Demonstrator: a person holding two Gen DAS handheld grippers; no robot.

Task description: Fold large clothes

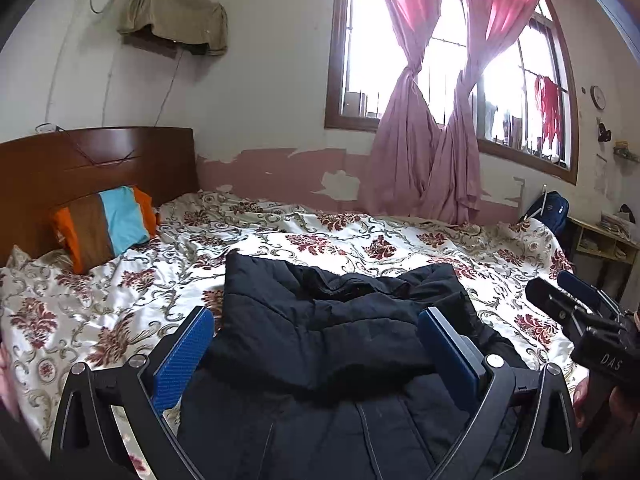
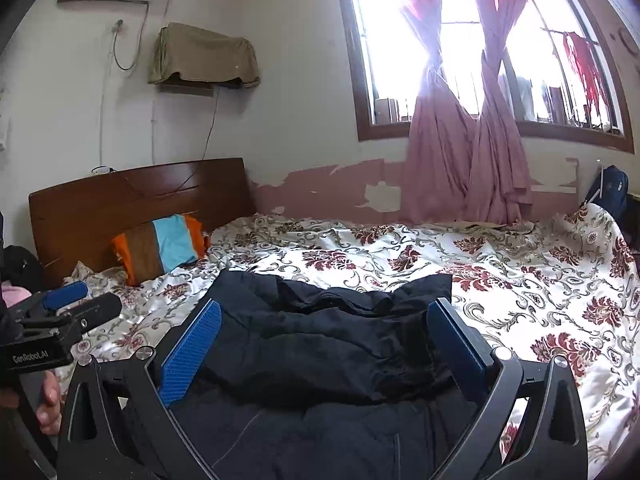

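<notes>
Far left: wooden headboard (image 1: 92, 164) against the wall, striped pillow (image 1: 106, 226) in orange, brown and light blue propped at its foot. Above, up on the wall, a shelf draped in khaki cloth (image 1: 176, 12).

Next along: left gripper (image 1: 316, 354), blue pads spread wide, nothing pinched between them, hovering over the dark jacket (image 1: 340, 332). Jacket lying on the bed, near edge, upper part folded back over the lower in a bunched, puffy heap, quilted seams showing on the bottom layer. All around it the floral bedsheet (image 1: 360, 240), white with dark red blooms, rumpled.

Centre to right: right gripper (image 2: 324, 344), also gaping about as wide as it goes, pads clear of the fabric, nothing held, jacket spread beneath. From the right wrist camera, left gripper poking in at the left edge, a hand wrapped round its handle.

Further right: pink curtains (image 1: 436, 120), knotted at mid-height, hanging before the bright window (image 1: 384, 40). Far right, past the bed's end: blue backpack (image 1: 550, 208) leaning by a low shelf.
</notes>
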